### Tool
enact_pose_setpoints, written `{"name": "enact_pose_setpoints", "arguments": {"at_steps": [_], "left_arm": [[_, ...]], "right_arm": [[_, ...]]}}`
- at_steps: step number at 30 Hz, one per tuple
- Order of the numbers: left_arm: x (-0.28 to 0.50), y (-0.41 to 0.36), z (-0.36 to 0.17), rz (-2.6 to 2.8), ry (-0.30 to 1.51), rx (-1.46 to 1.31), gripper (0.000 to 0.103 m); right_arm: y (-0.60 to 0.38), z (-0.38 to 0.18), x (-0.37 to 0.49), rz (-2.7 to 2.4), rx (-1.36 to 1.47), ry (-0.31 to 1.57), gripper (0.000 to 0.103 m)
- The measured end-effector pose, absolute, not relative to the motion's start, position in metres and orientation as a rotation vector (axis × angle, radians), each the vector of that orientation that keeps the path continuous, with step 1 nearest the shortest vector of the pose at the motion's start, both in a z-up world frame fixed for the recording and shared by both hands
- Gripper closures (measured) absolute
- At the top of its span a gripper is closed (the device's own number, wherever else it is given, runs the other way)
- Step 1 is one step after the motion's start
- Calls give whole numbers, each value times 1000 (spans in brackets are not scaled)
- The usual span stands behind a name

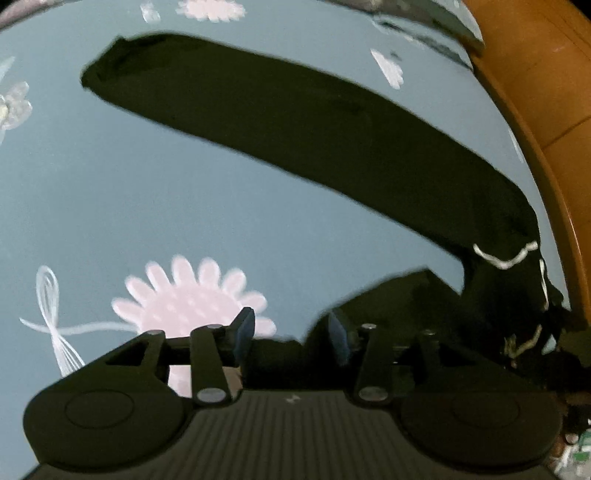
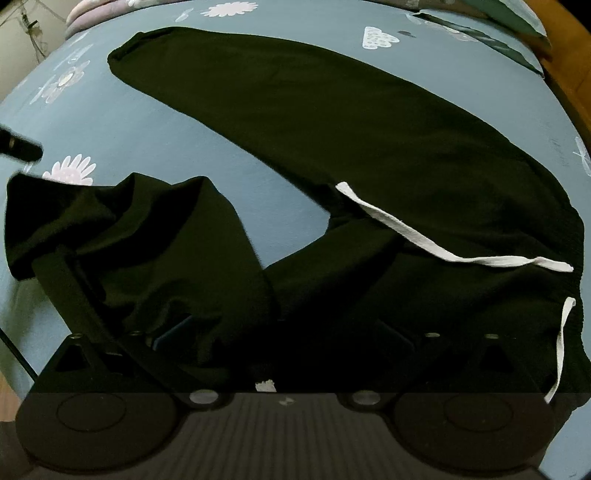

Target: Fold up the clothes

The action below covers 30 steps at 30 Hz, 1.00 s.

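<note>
Black pants [image 1: 295,129] with a white drawstring [image 1: 502,260] lie on a blue flowered bedsheet [image 1: 110,184]. In the left wrist view one leg stretches away to the upper left. My left gripper [image 1: 291,330] is open, with an edge of the black cloth between its blue-padded fingers [image 1: 243,328]. In the right wrist view the pants [image 2: 332,129] fill the middle, the drawstring [image 2: 424,243] trails across the waistband, and the near leg [image 2: 147,240] is bunched and draped over my right gripper [image 2: 286,332]. That gripper stands wide open; one blue pad [image 2: 173,332] shows, the other finger is hidden under cloth.
An orange wooden bed frame [image 1: 546,92] borders the right side of the sheet. Pale cushions [image 2: 92,14] sit at the far left of the bed. A dark object [image 2: 22,149] pokes in from the left edge of the right wrist view.
</note>
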State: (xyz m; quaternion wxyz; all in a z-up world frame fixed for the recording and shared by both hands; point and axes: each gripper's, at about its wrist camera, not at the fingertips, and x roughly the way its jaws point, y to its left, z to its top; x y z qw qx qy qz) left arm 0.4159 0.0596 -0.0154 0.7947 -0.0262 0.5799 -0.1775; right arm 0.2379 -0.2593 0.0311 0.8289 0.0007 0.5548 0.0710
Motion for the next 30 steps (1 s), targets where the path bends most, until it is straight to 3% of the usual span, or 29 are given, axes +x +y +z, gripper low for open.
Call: {"name": "enact_pose_setpoints", "arguments": {"at_steps": [5, 16, 30], "left_arm": [[398, 63, -14, -429, 1242, 54, 44], [332, 37, -66, -632, 1266, 425, 43], [412, 13, -71, -612, 1044, 372, 43]], "right_arm": [[-258, 32, 240, 162, 19, 1173, 0], [-244, 41, 234, 209, -13, 1146, 0], [-211, 46, 243, 244, -32, 1116, 0]]}}
